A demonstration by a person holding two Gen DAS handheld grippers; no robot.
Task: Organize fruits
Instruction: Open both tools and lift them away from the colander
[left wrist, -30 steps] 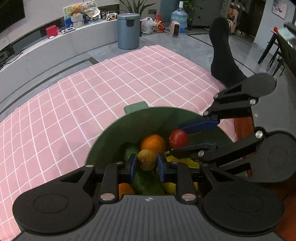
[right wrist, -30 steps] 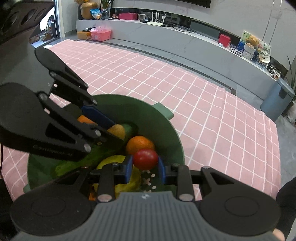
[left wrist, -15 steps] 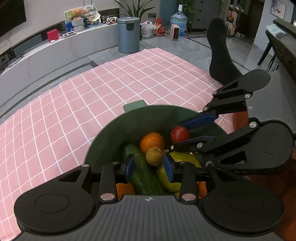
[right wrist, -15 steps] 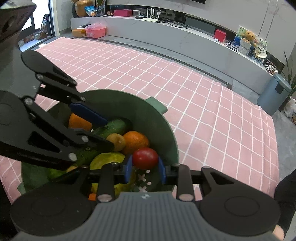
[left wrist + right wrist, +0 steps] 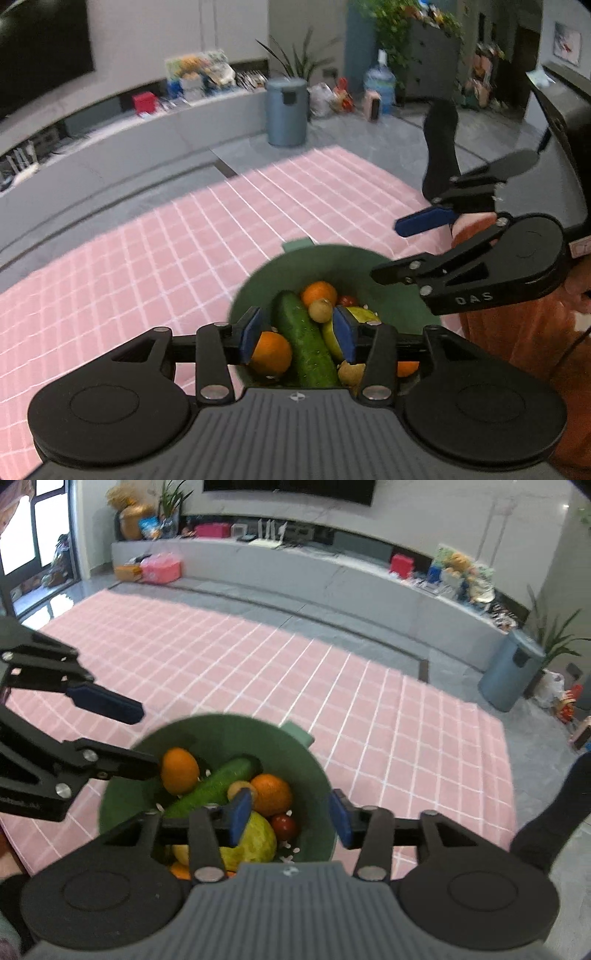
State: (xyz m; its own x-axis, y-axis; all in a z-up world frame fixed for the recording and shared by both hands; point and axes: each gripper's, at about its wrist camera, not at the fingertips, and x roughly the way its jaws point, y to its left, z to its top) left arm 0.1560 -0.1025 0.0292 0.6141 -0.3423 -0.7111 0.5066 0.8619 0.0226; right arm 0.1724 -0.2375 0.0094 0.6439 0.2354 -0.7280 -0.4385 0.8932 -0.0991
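Green round plastic basket [image 5: 207, 734] of fruit lying directly below both tools; left tool [image 5: 297, 330] and right tool [image 5: 290, 818] hovering wide open, gripping nothing, equally near.

1. Daylight is pouring in through the window [image 5: 18, 528] at the upper left of the right wrist frame, blowing out to white.
2. Motion blur is smearing the pink checked cloth [image 5: 147, 251] and background shelves.
3. Fisheye distortion is bending the edges, and the corners are darkening.
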